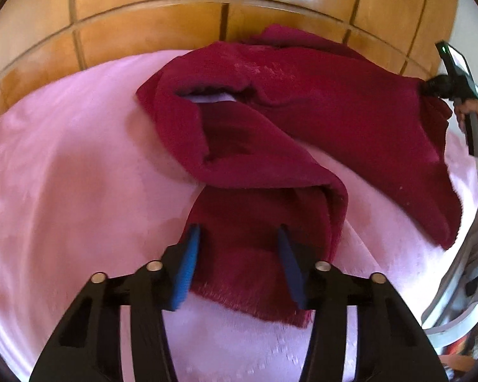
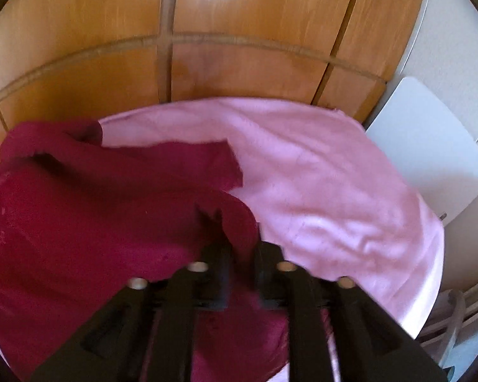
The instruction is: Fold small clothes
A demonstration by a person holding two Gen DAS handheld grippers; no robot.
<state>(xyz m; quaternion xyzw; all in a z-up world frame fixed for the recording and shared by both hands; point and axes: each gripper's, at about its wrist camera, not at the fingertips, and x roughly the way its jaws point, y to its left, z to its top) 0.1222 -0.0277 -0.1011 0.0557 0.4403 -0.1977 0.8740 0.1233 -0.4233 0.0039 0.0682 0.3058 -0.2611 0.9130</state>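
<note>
- The dark red garment is soft, matt cloth with a fuzzy nap and a frayed, hairy hem.
- The pink sheet is smooth cloth with a faint sheen, lightly creased.
- The wooden panels are glossy varnished wood that throws back bright glare.
- The left gripper has matt black plastic arms, shiny metal pins and ribbed blue pads.
- The right gripper shows the same matt black plastic and metal pins.
- The white board looks smooth and matt.
</note>
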